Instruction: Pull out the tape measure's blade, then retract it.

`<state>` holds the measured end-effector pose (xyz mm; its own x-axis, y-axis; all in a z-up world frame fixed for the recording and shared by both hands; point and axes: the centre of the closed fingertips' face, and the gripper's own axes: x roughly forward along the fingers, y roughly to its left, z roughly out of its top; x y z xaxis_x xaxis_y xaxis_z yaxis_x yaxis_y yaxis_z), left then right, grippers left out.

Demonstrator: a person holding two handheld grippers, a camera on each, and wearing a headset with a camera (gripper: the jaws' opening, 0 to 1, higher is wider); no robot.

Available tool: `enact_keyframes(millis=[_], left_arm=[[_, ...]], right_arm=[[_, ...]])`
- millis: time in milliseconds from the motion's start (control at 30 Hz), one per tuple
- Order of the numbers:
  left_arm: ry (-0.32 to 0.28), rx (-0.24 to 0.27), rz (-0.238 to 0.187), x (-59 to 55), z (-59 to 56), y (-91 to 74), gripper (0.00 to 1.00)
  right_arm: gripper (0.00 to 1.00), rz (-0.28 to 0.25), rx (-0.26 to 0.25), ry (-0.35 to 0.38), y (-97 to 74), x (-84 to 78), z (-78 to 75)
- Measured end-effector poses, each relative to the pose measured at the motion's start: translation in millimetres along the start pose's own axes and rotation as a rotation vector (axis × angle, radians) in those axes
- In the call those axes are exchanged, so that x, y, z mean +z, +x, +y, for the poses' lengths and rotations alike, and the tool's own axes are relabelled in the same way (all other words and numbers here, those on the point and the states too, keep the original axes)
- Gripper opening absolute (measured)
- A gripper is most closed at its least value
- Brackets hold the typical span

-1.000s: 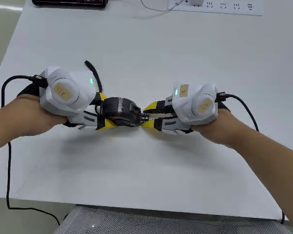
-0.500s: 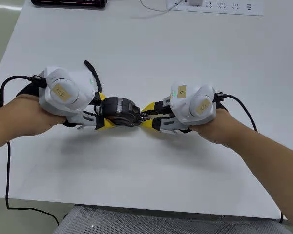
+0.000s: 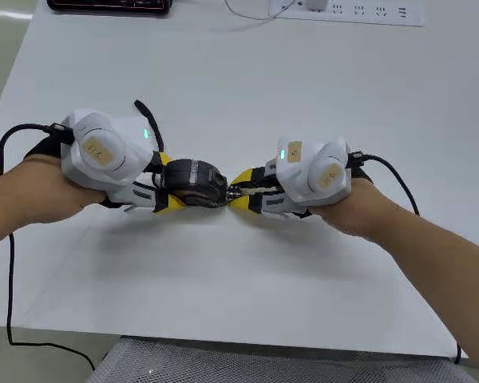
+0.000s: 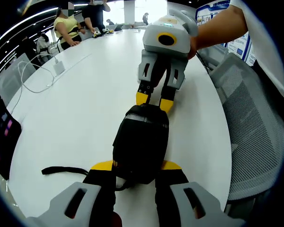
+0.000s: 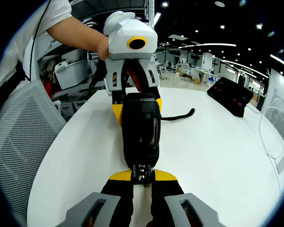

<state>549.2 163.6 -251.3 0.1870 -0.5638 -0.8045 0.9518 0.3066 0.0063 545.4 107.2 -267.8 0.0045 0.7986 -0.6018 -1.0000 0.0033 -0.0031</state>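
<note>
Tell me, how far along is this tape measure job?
Done: left gripper clamps the tape measure. In hand: right gripper pinches the blade hook at the case mouth. Left: almost no blade shows, so either the pull-out hasn't started or the retraction is nearly finished; I cannot tell which.

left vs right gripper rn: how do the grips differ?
The left gripper clamps the tape measure case, while the right gripper pinches the blade hook at the case mouth. The left jaws stand wide apart, spanning the case; the right jaws are almost together. Both grippers face each other low over the table, and almost no blade is out.
</note>
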Motion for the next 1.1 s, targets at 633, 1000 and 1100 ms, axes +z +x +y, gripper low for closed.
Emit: enact_keyframes(millis=[633,1000,1100], left_arm=[[0.005,-0.012,0.004,-1.4,0.5,-0.5,0.27],[-0.001,-0.012,0.0,-0.5,0.3,-0.7,0.27],[-0.001,-0.012,0.001,-0.7,0.3,-0.6,0.27]], right_arm=[[0.09,0.009,-0.002,0.017,-9.6,-2.4,-0.2],[0.09,0.027,-0.015,0.009,-18.4,-8.3,-1.0],[0.09,0.032,-0.017,0.005,-20.4,-9.5,-1.5]])
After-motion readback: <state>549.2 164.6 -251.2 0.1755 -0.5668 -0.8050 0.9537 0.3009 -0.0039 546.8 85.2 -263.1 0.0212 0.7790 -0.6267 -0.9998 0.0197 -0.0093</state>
